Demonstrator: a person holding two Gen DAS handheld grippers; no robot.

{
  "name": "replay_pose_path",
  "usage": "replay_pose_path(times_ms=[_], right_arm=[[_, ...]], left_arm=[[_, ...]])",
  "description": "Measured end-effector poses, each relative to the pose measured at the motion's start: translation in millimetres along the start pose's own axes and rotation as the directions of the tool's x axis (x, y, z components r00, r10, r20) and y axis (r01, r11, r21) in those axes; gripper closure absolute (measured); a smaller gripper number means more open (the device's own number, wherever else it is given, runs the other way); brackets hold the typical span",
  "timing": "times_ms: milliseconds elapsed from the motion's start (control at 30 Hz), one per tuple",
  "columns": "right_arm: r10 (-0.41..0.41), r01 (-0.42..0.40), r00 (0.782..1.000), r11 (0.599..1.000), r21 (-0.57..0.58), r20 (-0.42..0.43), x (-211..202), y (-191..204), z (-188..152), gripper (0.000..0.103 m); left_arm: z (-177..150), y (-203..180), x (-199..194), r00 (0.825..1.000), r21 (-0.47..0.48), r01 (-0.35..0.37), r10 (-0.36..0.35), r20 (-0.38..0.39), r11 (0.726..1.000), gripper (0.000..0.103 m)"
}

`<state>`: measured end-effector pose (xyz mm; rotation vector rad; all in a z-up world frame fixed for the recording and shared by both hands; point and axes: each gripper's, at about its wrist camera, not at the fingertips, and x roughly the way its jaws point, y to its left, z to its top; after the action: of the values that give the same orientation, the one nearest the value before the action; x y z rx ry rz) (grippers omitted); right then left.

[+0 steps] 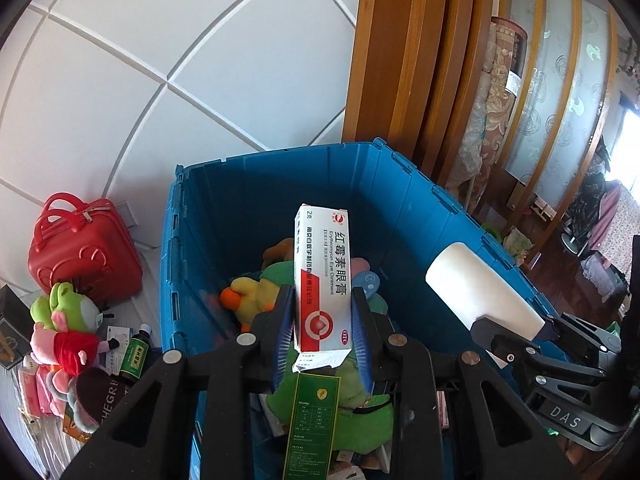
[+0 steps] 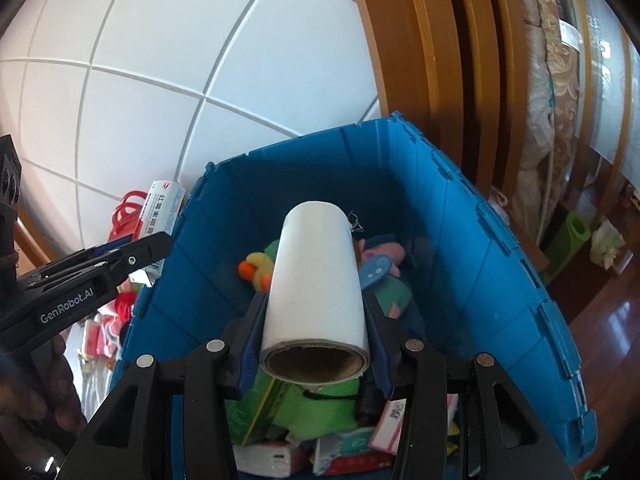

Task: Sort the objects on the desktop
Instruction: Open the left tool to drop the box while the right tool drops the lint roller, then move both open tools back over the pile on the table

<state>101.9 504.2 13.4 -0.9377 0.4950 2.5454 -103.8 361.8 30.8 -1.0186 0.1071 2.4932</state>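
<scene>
Black gripper linkages fill the bottom of both wrist views. Between its blue-padded fingers the left gripper (image 1: 322, 312) clamps a white and red eye ointment box (image 1: 322, 280), held upright above the open blue storage crate (image 1: 224, 200); the box's bottom flap hangs open just under the fingers. The right gripper (image 2: 314, 332) grasps a white roll on a cardboard core (image 2: 314, 284), its axis pointing forward along the fingers, also above the crate. In the left wrist view that same roll (image 1: 480, 288) shows over the crate's right rim, with the right gripper's black body behind it.

Inside the crate lie a yellow plush duck with an orange beak (image 1: 248, 294), a green plush toy (image 1: 360, 412), a pink and blue plush (image 2: 382, 258), a tall dark green carton (image 1: 312, 424) directly under the left gripper, a lighter green box (image 2: 260, 404), and several white and red packets (image 2: 360, 448) at the crate's near end.

Left of the crate, on the white surface, stand a red handbag-style case (image 1: 82, 250), a green frog plush with a pink and red doll (image 1: 66, 324) in front of the case, and a small dark bottle with a green label (image 1: 134, 354) just beside the crate wall. Behind the crate is a white panelled wall (image 1: 160, 60), and to the crate's right a wooden door frame (image 1: 400, 60).
</scene>
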Motion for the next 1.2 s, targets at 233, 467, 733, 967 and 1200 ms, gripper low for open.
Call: replay_pose_path(times_ms=[233,467,733,967,1200], right_arm=[[-0.079,0.079,0.996,0.997,0.015,0.042,0,-7,11,0.001],[-0.064,0.064,0.997,0.998,0.02,0.035,7,-1,9,0.0],[0.002,0.0,0.999,0.999,-0.04,0.035,2,45,5,0.0],[0.09,-0.088,0.996,0.988,-0.128,0.011,10,113,-7,0.0],[0.153,-0.157,0.988,0.963,-0.219,-0.035,20,195,-25,0.0]], left_arm=[[3,12,3,0.999,-0.044,-0.031,0.031,0.008,0.999,0.008],[-16,37,1,0.998,-0.071,-0.06,0.059,-0.017,0.996,0.008],[-43,79,-22,0.995,-0.132,-0.097,0.095,-0.023,0.986,0.008],[-80,142,-54,0.988,-0.226,-0.154,0.151,-0.03,0.962,0.008],[-125,218,-93,0.976,-0.32,-0.218,0.213,-0.049,0.922,0.008]])
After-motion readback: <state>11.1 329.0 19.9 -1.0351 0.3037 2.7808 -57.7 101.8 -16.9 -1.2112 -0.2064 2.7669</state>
